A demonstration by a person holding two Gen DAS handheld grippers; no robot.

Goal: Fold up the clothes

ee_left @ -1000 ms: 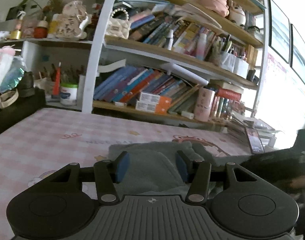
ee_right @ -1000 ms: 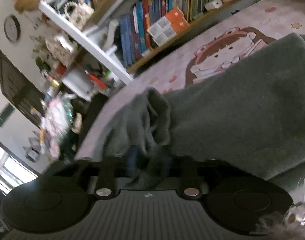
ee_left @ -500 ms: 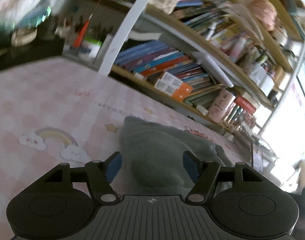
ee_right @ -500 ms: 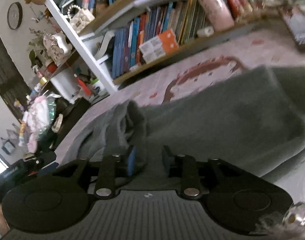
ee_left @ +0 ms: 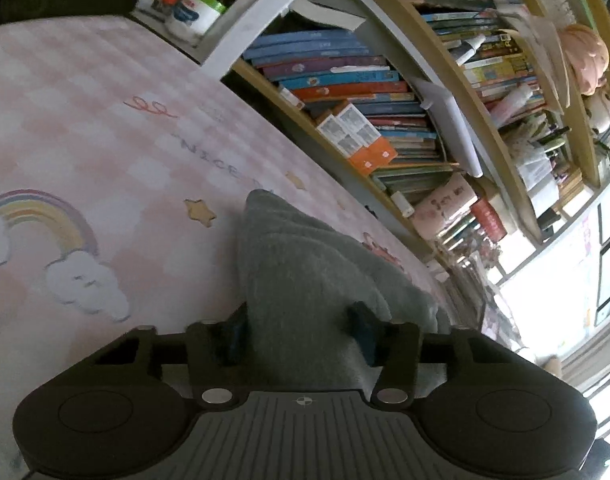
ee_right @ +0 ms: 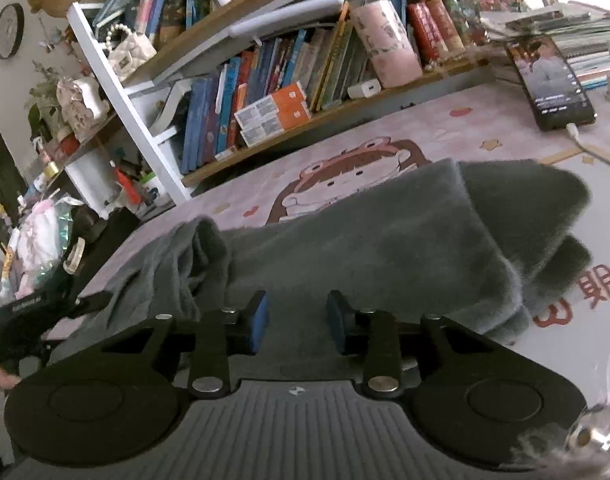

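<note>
Grey fleece garment [ee_right: 365, 248] spread across the middle of the right wrist view, on a bench covered by a pink checked cloth [ee_left: 85, 128] printed with a rainbow, clouds and stars. Soft, napped pile, thick at the folded edges; flat and smooth through the centre, rumpled into upright ridges at centre left. Long axis running from lower left to upper right of that frame, with the upper right end doubled over in two rounded layers beside red printed characters.

Right tool [ee_right: 297, 322] low in the frame, blue-padded fingers [ee_right: 259, 320] set moderately apart over the flat grey pile — nothing pinched between them.

Seen from the left wrist view, the same garment [ee_left: 305, 280] narrowing to a rounded point at frame centre, pointing up toward a yellow star print, widening toward the bottom. Left tool [ee_left: 299, 336] spread wide, dark fingers [ee_left: 363, 332] flanking a raised hump of the fleece; pads close against the fabric on both sides, though whether pressing it cannot be told.

Beyond the bench, a wooden bookshelf [ee_right: 305, 64] on a white frame, crammed with leaning books. Dark phone [ee_right: 551, 80] lying flat at upper right, white cable attached.
</note>
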